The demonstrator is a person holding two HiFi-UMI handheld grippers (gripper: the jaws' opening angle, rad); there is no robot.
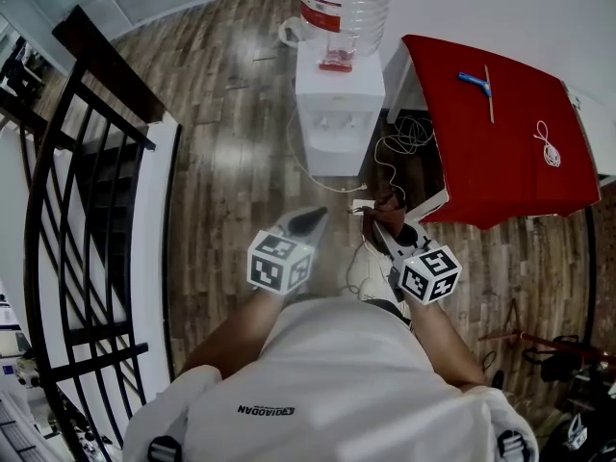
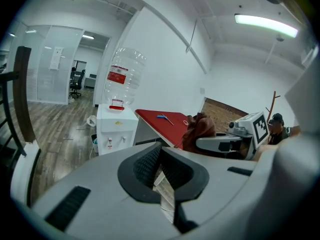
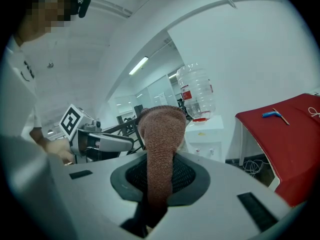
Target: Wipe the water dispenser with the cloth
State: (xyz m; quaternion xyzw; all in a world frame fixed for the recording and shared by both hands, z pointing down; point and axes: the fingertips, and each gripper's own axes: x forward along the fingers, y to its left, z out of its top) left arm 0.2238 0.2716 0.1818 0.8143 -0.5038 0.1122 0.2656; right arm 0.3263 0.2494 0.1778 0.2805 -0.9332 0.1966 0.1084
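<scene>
Floorboards (image 1: 221, 162) run under everything, with a black railing (image 1: 87, 210) along my left. A red desk (image 1: 510, 152) stands ahead to my right. Just beside it the white dispenser (image 1: 337, 114) stands upright on the floor, taps facing me, with a clear bottle (image 1: 345, 8) neck-down on top.

My right tongs (image 1: 385, 231) are clamped on the brown cloth (image 1: 387, 208). From the right gripper view the cloth (image 3: 161, 149) lies lengthwise along the tongs (image 3: 159, 181). Its long axis follows them, and its rounded free end sticks out past the tips towards the dispenser, well apart from it.

My left tongs (image 1: 310, 221) sit level with the right, also aimed at the dispenser. Their jaws (image 2: 162, 171) are drawn together at the tips with nothing between them.

On the desk lie a thin stick (image 1: 489, 92), a coiled white cable (image 1: 549, 147) and a small blue thing (image 1: 474, 82).
</scene>
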